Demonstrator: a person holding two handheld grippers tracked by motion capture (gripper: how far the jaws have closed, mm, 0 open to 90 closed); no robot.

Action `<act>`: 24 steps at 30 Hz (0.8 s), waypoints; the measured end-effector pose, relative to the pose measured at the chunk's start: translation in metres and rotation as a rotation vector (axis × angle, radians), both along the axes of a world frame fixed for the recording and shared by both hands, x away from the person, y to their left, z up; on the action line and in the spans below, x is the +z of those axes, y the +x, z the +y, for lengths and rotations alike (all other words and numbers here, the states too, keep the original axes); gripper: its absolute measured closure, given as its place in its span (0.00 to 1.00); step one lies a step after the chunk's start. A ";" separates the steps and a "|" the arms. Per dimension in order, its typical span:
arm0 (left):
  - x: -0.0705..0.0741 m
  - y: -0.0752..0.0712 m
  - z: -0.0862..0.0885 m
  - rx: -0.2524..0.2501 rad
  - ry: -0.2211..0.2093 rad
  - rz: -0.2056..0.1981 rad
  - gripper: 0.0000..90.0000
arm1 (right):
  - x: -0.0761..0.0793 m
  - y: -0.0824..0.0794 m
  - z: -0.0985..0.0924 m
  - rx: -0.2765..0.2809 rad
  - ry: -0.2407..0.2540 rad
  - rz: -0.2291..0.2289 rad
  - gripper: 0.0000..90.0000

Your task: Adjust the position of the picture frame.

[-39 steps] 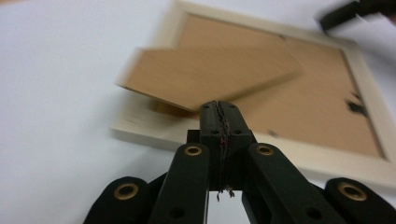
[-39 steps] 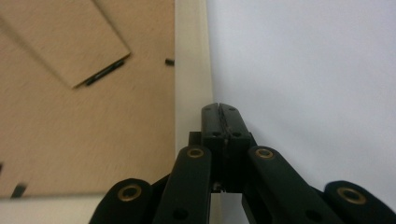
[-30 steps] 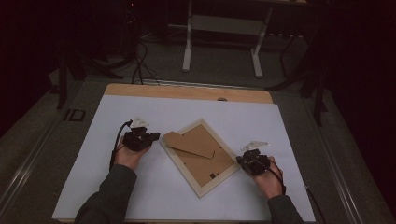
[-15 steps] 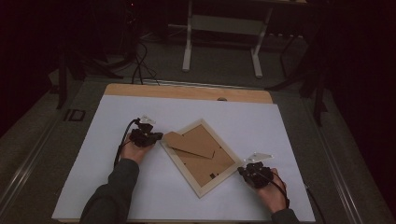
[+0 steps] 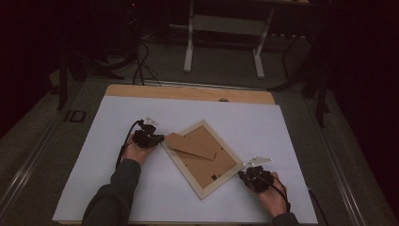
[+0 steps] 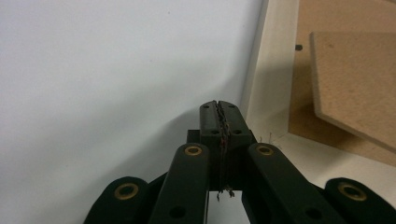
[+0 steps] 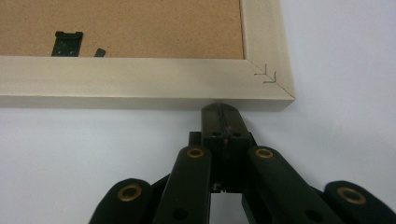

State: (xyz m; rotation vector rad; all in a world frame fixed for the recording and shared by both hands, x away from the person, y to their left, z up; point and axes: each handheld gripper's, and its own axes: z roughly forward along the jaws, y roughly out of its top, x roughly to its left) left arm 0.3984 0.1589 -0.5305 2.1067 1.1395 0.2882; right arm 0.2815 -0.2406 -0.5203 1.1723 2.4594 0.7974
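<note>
so there's 1 picture frame [image 5: 203,160] here, lying face down and turned like a diamond on the white sheet [image 5: 108,188] that covers most of the table [image 5: 188,92]. it's a rectangle with a pale, smooth wooden border, mitred at the corners, and 2 little staples show across 1 corner joint in the right gripper view. the back is brown fibreboard, matte and a bit grainy. 1 stand flap [image 5: 190,145] of the same board lies across the upper half, pointed at one end. i count 2 small black metal bits [image 7: 68,43] on the backing near the lower edge, probably clips, can't tell more.

2 grippers, 1 per hand, both black plastic with brass-coloured rivets. the left gripper [image 5: 160,139] has its jaws pressed together with nothing between them, tip right at the frame's left corner, just beside the border. the right gripper [image 5: 241,174] is pressed together too, empty, and its tip sits against the outer edge of the frame near the right-hand corner. whether it actually touches i can't say for sure, but it looks like it.

2 dark sleeves come in from the bottom. the table's bare strip is light wood.
</note>
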 end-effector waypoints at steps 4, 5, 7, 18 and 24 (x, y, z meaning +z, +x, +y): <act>-0.002 0.000 -0.001 0.004 0.000 0.007 1.00 | 0.000 0.001 0.000 0.001 -0.002 0.005 1.00; -0.002 0.000 -0.001 0.005 -0.001 0.007 1.00 | 0.000 0.001 0.000 0.002 -0.001 0.005 1.00; -0.002 0.000 -0.001 0.004 0.000 0.007 1.00 | 0.000 0.002 -0.001 0.002 0.004 0.007 1.00; -0.001 -0.011 -0.003 -0.028 0.023 -0.010 1.00 | 0.000 0.009 0.002 -0.010 0.008 0.008 1.00; -0.001 -0.024 0.000 -0.043 0.031 -0.016 1.00 | 0.000 0.017 0.002 -0.020 0.010 0.010 1.00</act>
